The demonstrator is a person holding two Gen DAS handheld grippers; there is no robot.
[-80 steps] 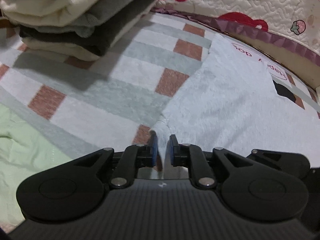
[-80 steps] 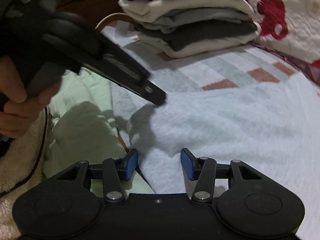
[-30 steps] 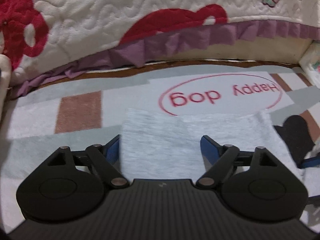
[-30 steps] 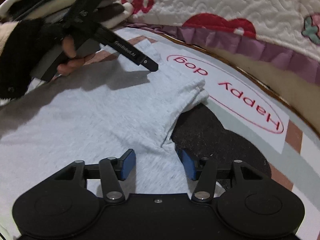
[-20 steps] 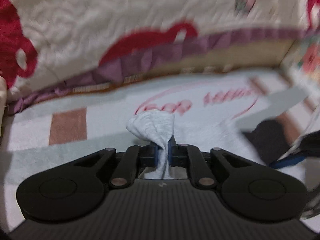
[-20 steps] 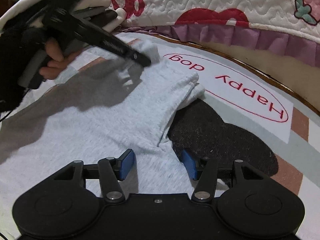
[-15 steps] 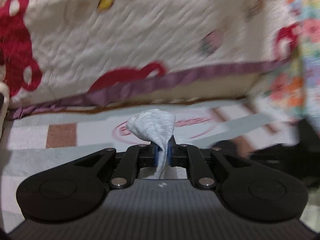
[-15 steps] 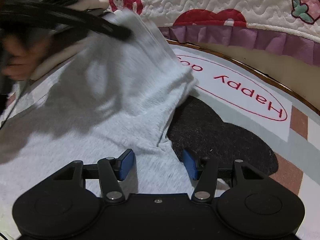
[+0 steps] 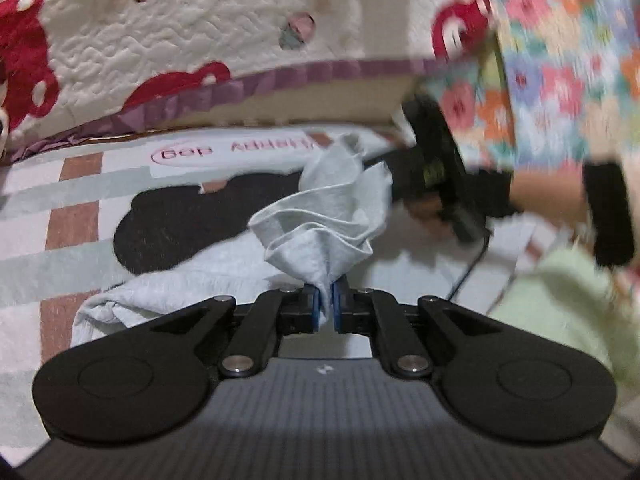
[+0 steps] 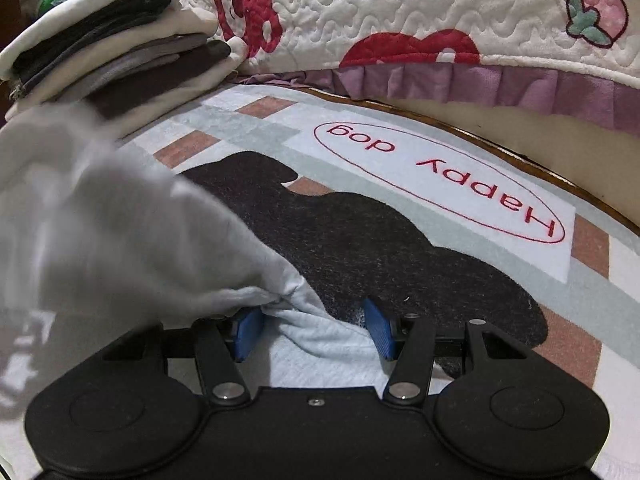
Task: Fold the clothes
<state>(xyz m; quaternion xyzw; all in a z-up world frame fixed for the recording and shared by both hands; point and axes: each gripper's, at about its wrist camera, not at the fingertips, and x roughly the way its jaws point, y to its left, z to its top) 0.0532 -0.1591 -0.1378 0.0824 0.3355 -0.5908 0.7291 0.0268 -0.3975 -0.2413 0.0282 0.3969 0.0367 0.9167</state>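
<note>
A pale grey garment (image 9: 320, 216) lies on a patterned mat. My left gripper (image 9: 326, 308) is shut on a bunched corner of it, held up off the mat, with the cloth trailing down to the left. In the right wrist view the same garment (image 10: 120, 240) sweeps across the left side, blurred, and folds over itself. My right gripper (image 10: 312, 330) is open low over the garment's near edge, its blue pads on either side of a fold. In the left wrist view the right gripper (image 9: 440, 184) and the hand holding it show beyond the cloth.
The mat (image 10: 440, 184) bears a black dog shape and a red "Happy dog" oval. A stack of folded clothes (image 10: 104, 52) stands at the back left against a quilted bedspread (image 10: 400, 8). A light green garment (image 9: 560, 300) lies at the right.
My left gripper shut on the garment's corner, lifted it and swung it right, across toward the right gripper. The cloth now drapes over itself. The right gripper stayed open in place.
</note>
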